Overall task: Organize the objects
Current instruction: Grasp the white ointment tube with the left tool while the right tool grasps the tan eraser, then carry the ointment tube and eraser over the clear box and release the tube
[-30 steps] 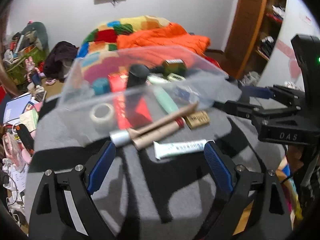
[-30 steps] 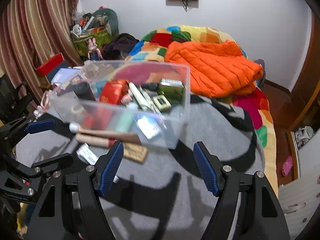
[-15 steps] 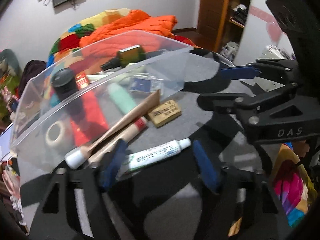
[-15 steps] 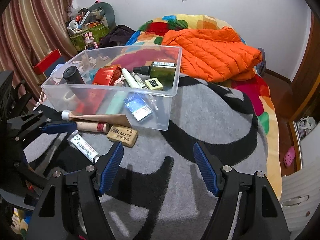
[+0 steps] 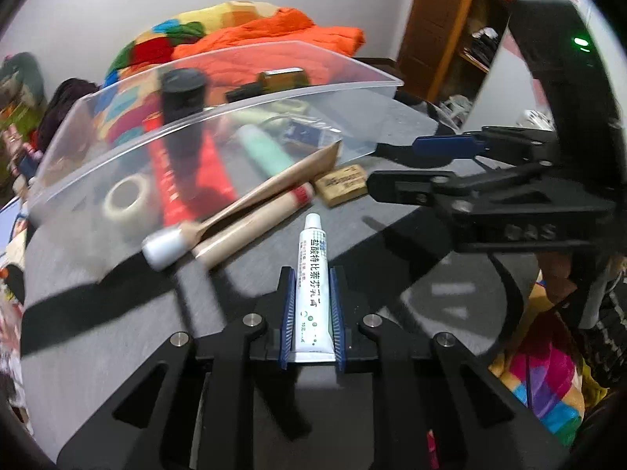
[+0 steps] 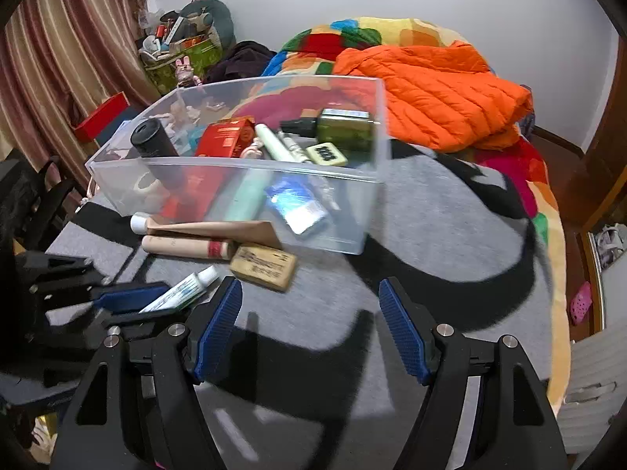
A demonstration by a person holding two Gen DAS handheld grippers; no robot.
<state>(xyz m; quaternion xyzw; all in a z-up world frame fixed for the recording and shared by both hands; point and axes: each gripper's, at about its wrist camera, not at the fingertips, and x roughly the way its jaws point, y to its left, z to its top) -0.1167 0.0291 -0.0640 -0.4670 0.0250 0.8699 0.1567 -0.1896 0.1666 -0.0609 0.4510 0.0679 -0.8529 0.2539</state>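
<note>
Bin (image 6: 243, 164) sits on the blanket (image 6: 431, 235); two tubes (image 6: 188, 246) and an eraser (image 6: 262, 266) lie before it; bottle (image 6: 345, 129) inside.

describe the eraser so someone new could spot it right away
Find the clear plastic bin on the grey blanket. Just outside its near wall, beside the tan tubes, lies the eraser: the only flat tan block, printed on top.
</note>
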